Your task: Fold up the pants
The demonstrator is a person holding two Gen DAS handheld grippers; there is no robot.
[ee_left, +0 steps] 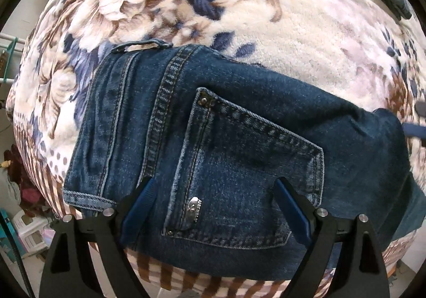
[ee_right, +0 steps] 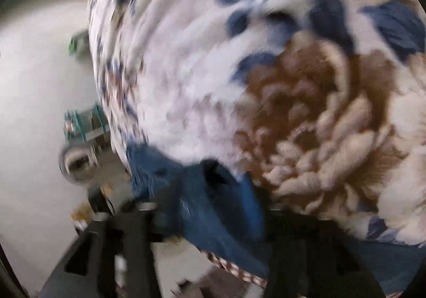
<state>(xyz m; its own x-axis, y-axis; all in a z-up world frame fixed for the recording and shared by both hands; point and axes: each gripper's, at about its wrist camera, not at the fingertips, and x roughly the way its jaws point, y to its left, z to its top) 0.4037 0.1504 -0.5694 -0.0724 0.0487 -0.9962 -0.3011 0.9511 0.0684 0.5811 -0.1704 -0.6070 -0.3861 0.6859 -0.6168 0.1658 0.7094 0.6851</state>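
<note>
Floral blanket (ee_left: pixel 266 20) covers the bed. Folded jeans (ee_left: pixel 213 138) lie just ahead of the left gripper (ee_left: pixel 213 202), whose fingers stand apart above the back pocket (ee_left: pixel 247 172). Denim looks heavy and stiff; better grip the waistband (ee_left: pixel 93 138). Long axis runs left-right. Right gripper (ee_right: pixel 213 207) is blurred; cannot tell its state.

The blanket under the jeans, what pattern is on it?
The blanket is cream with big brown and blue flowers, sharpest in the left wrist view.
</note>
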